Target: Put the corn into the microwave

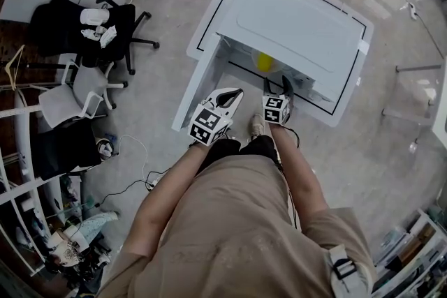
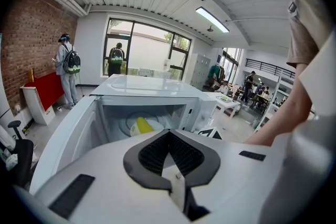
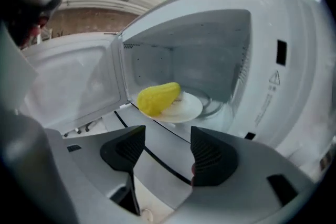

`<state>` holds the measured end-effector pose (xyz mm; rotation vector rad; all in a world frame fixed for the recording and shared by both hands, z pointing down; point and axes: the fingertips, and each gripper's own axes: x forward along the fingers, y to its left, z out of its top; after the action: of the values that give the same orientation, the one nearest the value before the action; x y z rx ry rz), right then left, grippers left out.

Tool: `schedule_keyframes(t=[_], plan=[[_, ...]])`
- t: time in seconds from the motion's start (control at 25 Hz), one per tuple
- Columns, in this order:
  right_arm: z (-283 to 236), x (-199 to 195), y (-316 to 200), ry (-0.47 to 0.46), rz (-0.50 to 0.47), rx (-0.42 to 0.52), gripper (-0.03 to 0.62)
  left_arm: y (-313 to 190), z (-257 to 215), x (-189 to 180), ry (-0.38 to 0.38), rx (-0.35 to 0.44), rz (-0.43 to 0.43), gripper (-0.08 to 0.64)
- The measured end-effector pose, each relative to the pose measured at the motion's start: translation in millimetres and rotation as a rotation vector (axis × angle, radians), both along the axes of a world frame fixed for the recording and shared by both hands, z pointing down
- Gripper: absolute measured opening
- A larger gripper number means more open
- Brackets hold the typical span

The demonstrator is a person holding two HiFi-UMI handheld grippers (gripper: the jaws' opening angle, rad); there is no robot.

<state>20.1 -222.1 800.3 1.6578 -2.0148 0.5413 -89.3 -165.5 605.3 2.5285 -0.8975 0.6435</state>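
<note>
The corn (image 3: 157, 98) already lies on the plate (image 3: 189, 108) inside the microwave (image 3: 273, 86), at eleven o'clock from the right tongs (image 3: 167, 152), which stand apart and empty. The left tongs (image 2: 169, 139) are together on nothing. Only the open door (image 3: 68, 86) seems left.
</note>
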Motion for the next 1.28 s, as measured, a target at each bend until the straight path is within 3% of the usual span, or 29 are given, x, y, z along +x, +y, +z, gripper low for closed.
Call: schedule_keyframes(t=[0.08, 0.48, 1.28], plan=[[-3.3, -4.5, -5.8, 0.043, -0.024, 0.009, 0.259, 0.2, -0.6, 3.7, 0.001, 0.000, 0.006, 0.006], [2.1, -7.3, -28.5, -0.023, -0.007, -0.016, 0.261, -1.7, 0.2, 5.0, -0.002, -0.003, -0.002, 0.006], [5.2, 3.0, -59.6, 0.035, -0.001, -0.021, 0.261, 0.0, 1.5, 8.2, -0.004, 0.001, -0.013, 0.006]])
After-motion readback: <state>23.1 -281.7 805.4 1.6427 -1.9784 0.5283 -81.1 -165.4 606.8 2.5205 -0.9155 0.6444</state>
